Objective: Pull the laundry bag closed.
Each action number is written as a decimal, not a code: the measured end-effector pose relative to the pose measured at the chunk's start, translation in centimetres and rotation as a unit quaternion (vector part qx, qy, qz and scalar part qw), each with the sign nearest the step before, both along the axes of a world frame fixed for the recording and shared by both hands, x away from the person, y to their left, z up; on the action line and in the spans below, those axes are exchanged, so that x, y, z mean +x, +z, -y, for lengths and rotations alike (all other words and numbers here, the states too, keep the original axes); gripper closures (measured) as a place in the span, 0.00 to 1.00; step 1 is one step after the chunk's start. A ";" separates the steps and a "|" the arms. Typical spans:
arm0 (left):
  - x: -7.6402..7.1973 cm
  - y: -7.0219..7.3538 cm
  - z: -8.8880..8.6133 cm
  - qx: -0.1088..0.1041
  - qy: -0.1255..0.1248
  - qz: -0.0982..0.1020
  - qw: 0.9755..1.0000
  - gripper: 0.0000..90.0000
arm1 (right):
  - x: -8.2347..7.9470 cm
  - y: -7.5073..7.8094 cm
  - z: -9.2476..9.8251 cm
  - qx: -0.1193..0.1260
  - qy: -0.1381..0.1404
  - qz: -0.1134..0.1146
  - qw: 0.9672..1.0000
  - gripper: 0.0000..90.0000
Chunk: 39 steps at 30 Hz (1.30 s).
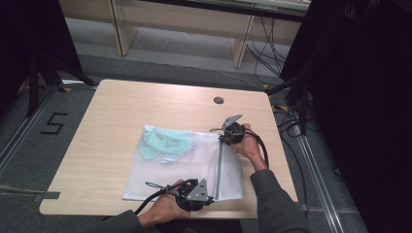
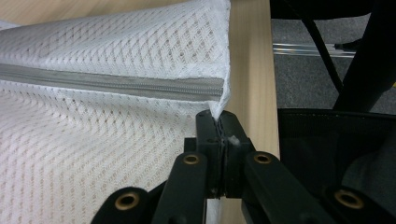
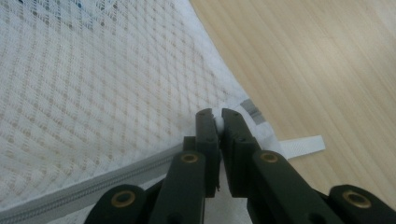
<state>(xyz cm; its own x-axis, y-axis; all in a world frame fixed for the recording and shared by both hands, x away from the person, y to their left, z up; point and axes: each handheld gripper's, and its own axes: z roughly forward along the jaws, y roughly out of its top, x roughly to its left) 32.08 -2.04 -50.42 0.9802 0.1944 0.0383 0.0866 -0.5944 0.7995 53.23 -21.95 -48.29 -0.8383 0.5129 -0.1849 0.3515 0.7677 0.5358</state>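
A white mesh laundry bag is lying flat on the worktop, with a pale green garment inside toward its far left. The left hand-held gripper is clamped shut on the near end of the bag, just beside the end of the grey zipper. The right hand-held gripper is pinched shut on the fabric at the zipper's far end, near a white tab. The zipper line is judged as being held taut; an even, opposed pull is being recommended, with both ends kept low so that the mesh is not being puckered.
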 end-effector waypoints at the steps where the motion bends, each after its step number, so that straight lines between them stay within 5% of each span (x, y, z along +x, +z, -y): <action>1: 0.0 0.0 0.0 0.003 -0.004 0.001 1.000 0.98 | 0.1 0.0 -0.1 0.001 0.006 0.000 1.000 0.96; 9: 0.1 0.0 0.1 0.001 -0.002 0.001 1.000 0.98 | 0.1 -0.1 -0.3 0.001 -0.003 -0.002 1.000 0.96; 14: 0.0 -0.3 0.2 -0.006 0.000 -0.023 1.000 0.92 | 0.1 -0.2 -0.4 0.000 -0.018 -0.010 1.000 0.87; 20: 0.4 0.1 -0.2 -0.020 0.015 -0.040 0.999 0.78 | -0.3 1.2 0.4 0.037 -0.063 -0.019 0.997 0.77; 27: 1.9 1.6 -2.1 -0.026 0.043 -0.053 0.997 0.61 | -2.5 3.0 0.5 0.058 -0.029 -0.027 0.998 0.77; 33: 3.8 2.8 -5.1 -0.018 0.091 -0.036 0.995 0.50 | -5.6 3.4 0.6 0.062 -0.006 -0.040 0.997 0.82; 39: 6.2 3.4 -8.5 -0.009 0.153 -0.031 0.988 0.53 | -8.1 3.2 0.8 0.048 0.026 -0.060 0.997 0.99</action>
